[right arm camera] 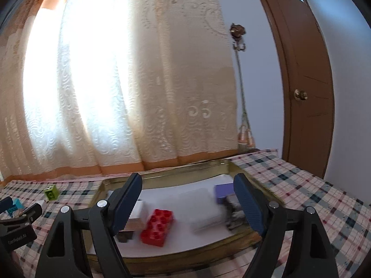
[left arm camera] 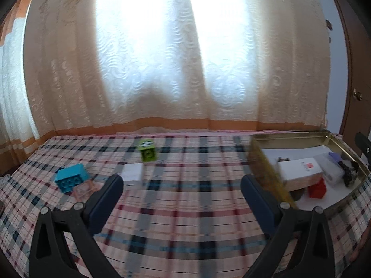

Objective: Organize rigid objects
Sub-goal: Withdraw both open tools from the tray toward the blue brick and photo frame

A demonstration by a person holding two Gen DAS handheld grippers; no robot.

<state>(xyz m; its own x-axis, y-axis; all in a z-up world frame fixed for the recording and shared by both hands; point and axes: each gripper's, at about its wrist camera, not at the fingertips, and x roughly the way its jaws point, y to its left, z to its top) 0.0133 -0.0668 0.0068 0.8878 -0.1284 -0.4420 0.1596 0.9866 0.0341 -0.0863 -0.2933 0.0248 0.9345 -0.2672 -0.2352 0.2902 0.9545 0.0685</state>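
Plaid cloth (left arm camera: 185,208) spread across the surface, lace curtain (left arm camera: 162,69) glowing behind it, brown door (right arm camera: 306,81) off to the right.

Left gripper (left arm camera: 182,183) low over the cloth, fingers spread wide with nothing between them but bare plaid. Right gripper (right arm camera: 187,186) hanging over the gold tin (right arm camera: 185,258), fingers likewise wide apart and closed on nothing.

Out on the cloth, to the left of the tin: a green block (left arm camera: 146,150) standing upright near the far edge; a small white box (left arm camera: 132,173) nearer, just in front of it; a blue block (left arm camera: 71,178) further left, studs facing the camera; a pinkish clear piece (left arm camera: 84,190) touching or just against the blue block's near side, too blurred to name.

Inside the tin, on its white floor: a red block (right arm camera: 158,224) lying studs up, near the front rim; a white box (right arm camera: 136,212) just left of it, with a dark brown piece (right arm camera: 125,235) at that box's near corner; a clear plastic case (right arm camera: 204,208) to the right of the red block; a purple box (right arm camera: 223,192) toward the far right; something dark and tangled (left arm camera: 349,170) at the right end, possibly a cable or clip, hard to make out.

In the right wrist view, part of the left gripper poking in at the lower left edge, well apart from the tin.
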